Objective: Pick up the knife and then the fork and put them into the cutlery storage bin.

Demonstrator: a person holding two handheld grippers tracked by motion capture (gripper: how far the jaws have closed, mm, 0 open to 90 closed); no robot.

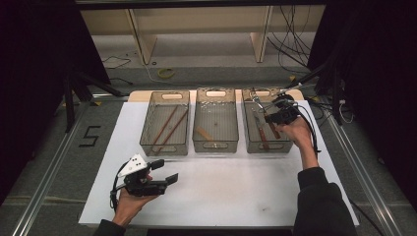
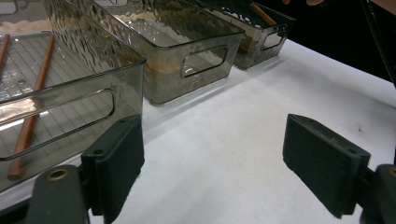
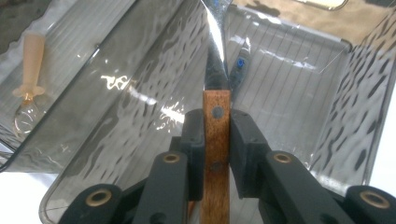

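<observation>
Over the right bin (image 3: 327,93), knife (image 3: 216,140) in right hand-held gripper (image 3: 216,135).

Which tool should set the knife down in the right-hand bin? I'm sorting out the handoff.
The right tool: it is shut on the knife inside the right bin. The left tool is open, empty, near the left bin.

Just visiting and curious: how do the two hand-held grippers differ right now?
The left hand-held gripper is open and holds nothing, while the right hand-held gripper is shut on a wooden-handled knife. The left one hangs low over the bare white table; the right one is held over the right-hand bin. Both have black jaws and a trailing cable.
</observation>
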